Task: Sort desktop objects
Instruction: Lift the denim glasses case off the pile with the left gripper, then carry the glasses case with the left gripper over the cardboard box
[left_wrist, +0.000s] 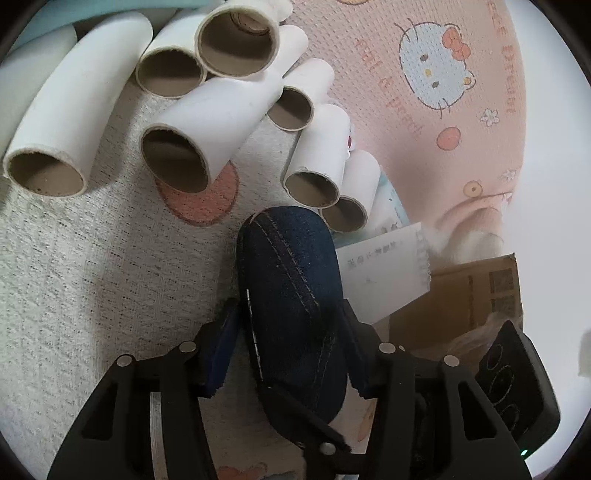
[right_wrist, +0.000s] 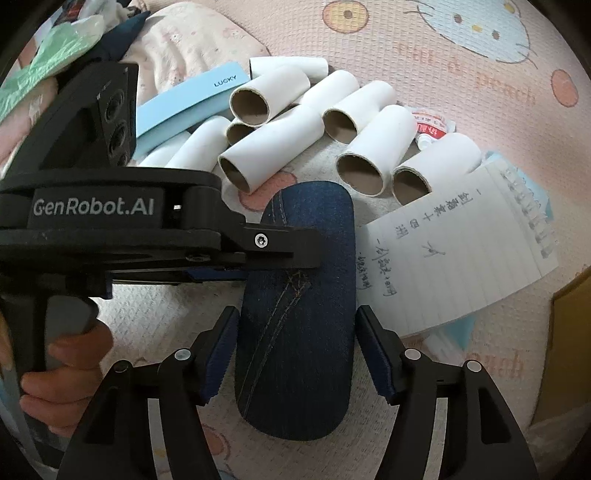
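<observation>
Right now both sets of tongs crowd one denim case (right_wrist: 295, 314), a dark blue oblong pouch lying flat on the patterned mat (left_wrist: 92, 258), just in front of the heap of cardboard tubes (left_wrist: 207, 122) and beside a lined notepad (right_wrist: 461, 251).

The main risk, as I judge it, is a tug of war or a fumble: two tools flank the same soft thing from crossing angles, so if one closes and lifts while the other is only half engaged, the case could twist, slide out, or swing into the nearest tubes, which look ready to roll. The notepad's corner sits touching or very near the case and could be dragged along.

The left tongs (left_wrist: 291, 354) stand spread around the case, coming in from the side; the pads lie close against its flanks, though a firm pinch does not show. The right tongs (right_wrist: 295, 347) are also spread, with a visible gap between each pad and the denim, so they straddle the case without gripping it.
</observation>
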